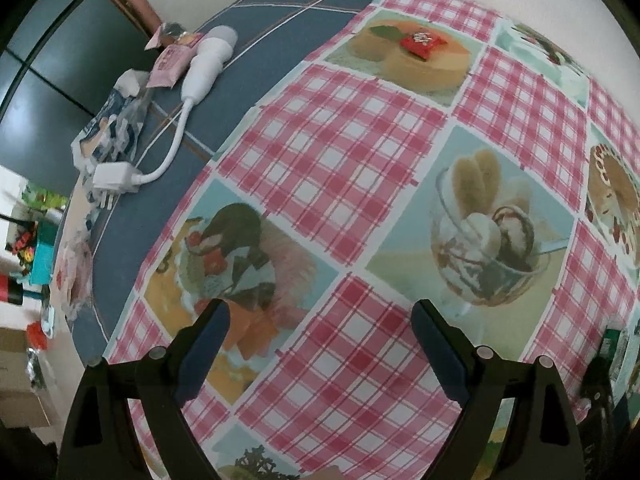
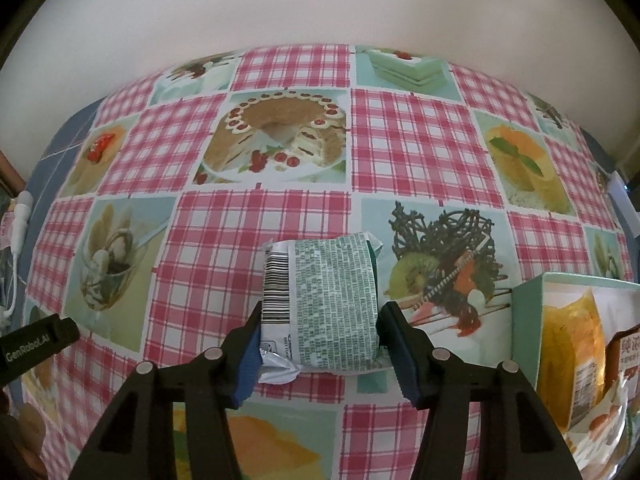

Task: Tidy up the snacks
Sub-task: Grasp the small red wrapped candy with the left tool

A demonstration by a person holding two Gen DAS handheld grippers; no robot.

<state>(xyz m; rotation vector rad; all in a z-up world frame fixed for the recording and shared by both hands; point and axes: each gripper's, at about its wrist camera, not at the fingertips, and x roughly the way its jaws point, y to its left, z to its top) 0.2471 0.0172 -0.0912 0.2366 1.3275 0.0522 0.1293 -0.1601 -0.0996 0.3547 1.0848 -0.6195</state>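
A green-and-white snack packet (image 2: 332,280) with a barcode and fine print lies face down on the dessert-print tablecloth (image 2: 256,232). My right gripper (image 2: 322,314) has its blue pads against the packet's left and right edges and is shut on it. My left gripper (image 1: 320,308) hangs open over the tablecloth (image 1: 344,184) with nothing between its fingers. A small red snack packet (image 1: 422,42) lies far off on a printed cake picture. That red packet (image 2: 100,146) also appears at the far left of the right wrist view.
A mint-green box (image 2: 528,320) holding orange and brown snack bags stands at the right. Pink packets (image 1: 172,60), crumpled wrappers (image 1: 108,132) and a white plug with cable (image 1: 200,68) lie on the blue cloth at the left. The left gripper's black body (image 2: 36,344) is at the left edge.
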